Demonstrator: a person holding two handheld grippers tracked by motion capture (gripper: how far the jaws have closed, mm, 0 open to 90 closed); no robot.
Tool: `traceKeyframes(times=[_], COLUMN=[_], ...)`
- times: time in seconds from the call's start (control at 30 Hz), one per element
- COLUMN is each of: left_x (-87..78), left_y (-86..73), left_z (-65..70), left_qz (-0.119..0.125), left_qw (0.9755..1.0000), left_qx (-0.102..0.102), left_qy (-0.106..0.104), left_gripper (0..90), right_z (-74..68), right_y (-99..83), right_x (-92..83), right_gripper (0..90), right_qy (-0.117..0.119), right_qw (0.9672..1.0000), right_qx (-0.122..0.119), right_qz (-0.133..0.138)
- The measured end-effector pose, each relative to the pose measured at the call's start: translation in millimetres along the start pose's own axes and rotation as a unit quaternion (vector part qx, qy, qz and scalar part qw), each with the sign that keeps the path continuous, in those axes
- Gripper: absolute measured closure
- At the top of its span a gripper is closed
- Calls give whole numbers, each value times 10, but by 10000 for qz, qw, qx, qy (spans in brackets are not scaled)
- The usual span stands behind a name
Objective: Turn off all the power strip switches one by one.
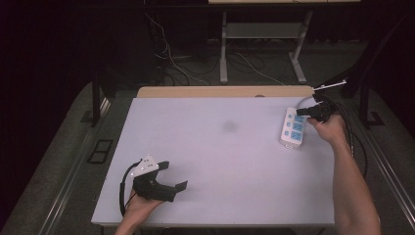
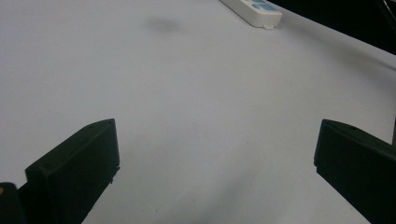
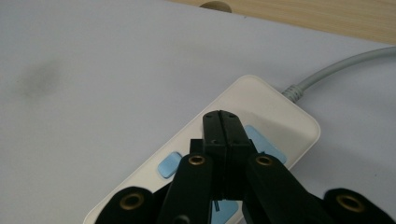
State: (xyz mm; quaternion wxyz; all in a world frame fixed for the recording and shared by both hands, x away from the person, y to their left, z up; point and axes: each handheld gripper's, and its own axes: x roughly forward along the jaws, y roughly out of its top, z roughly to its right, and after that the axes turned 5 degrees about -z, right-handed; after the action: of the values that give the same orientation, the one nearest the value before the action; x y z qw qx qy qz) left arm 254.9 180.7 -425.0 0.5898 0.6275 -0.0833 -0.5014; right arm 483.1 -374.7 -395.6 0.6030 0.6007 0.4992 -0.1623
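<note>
A white power strip (image 1: 292, 128) with blue sockets lies at the table's far right edge, its grey cord (image 3: 336, 67) running off toward the back. My right gripper (image 1: 299, 111) hovers over the strip's far end with its jaws pressed together and nothing visible between them. In the right gripper view the shut tips (image 3: 223, 116) sit just above the strip's (image 3: 261, 98) blue socket faces; contact cannot be told. My left gripper (image 1: 175, 175) rests near the front left of the table, open and holding nothing. From the left gripper (image 2: 217, 144) view, the strip (image 2: 254, 11) lies far off.
The white table top (image 1: 220, 147) carries a faint dark smudge (image 1: 229, 127) near its middle. A wooden strip (image 1: 225, 91) lines the back edge. Black cables (image 1: 350, 127) hang beside the right edge, and a desk frame (image 1: 262, 44) stands on the floor behind.
</note>
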Motion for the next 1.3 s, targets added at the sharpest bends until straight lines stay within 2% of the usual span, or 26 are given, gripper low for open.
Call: traceKeyframes(times=[0.27,0.47,0.6,1.0,1.1,1.23,1.3], left_x=[-10,-14,-16,-16,-13,-19,-20], left_y=[-5,-5,-7,-8,-7,-7,-7], left_z=[-11,-7,-7,-10,-8,4,4], left_qz=[15,20,11,9,16,18,13], left_qw=[10000,10000,10000,10000,10000,10000,10000], left_qx=[-18,-20,-16,-20,-28,-2,4], left_qy=[25,38,48,61,57,49,48], left_gripper=[0,0,0,0,0,0,0], right_z=[56,120,113,66,21,12,-3], right_y=[41,31,28,21,26,20,20], right_x=[60,95,140,277,340,348,348], right_gripper=[900,900,900,900,900,900,900], right_qy=[-15,49,118,233,103,65,-14], right_qw=[9998,9992,9991,9990,9995,9995,9997], right_qx=[139,333,373,375,295,313,246], right_qz=[116,203,190,63,-79,-16,-9])
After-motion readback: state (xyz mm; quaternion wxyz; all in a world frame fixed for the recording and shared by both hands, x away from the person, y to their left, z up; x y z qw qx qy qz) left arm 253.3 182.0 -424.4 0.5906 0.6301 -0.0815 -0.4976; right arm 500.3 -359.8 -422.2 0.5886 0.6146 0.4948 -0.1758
